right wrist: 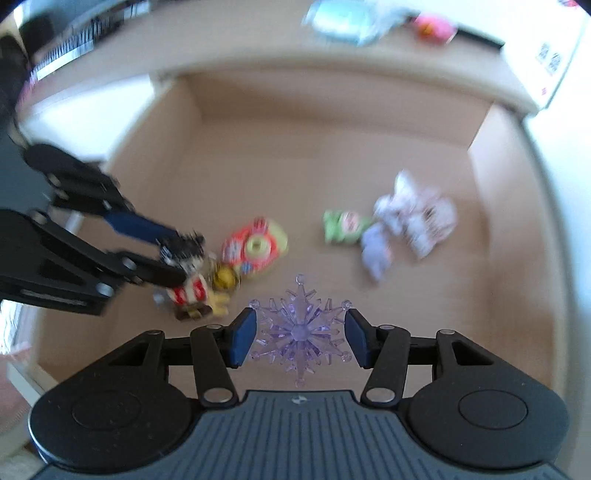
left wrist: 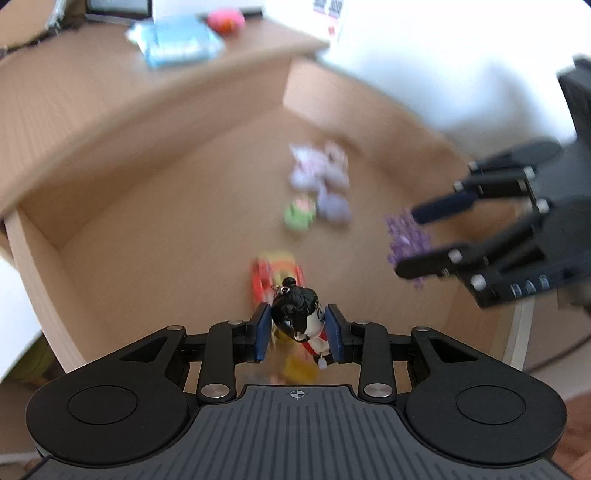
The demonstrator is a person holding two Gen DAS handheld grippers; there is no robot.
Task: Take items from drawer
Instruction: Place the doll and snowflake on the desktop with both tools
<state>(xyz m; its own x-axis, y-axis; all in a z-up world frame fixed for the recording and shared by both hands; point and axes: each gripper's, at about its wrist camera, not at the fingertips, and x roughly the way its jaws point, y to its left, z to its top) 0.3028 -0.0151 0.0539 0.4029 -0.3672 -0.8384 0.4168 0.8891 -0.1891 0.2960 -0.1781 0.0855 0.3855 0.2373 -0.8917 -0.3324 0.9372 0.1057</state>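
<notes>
Blurring hides detail on drawer (right wrist: 155, 147) toys (right wrist: 255, 247) below both grippers.

Translucent purple snowflake (right wrist: 300, 334), black-haired figurine (left wrist: 301, 319)

We count two tools: the left tool (left wrist: 298, 328) and the right tool (right wrist: 300, 336). Each carries one item: one black-haired figurine (left wrist: 301, 317) and one purple snowflake ornament (right wrist: 299, 330). Inside the one open drawer (right wrist: 258, 147) we count one red-and-yellow toy (right wrist: 255, 245), one green toy (right wrist: 341, 227) and one pale lilac cluster (right wrist: 410, 221), its pieces too blurred to number. On the desk (left wrist: 74, 99) behind the drawer we count one light blue packet (left wrist: 175, 42) and one pink toy (left wrist: 225, 20).
</notes>
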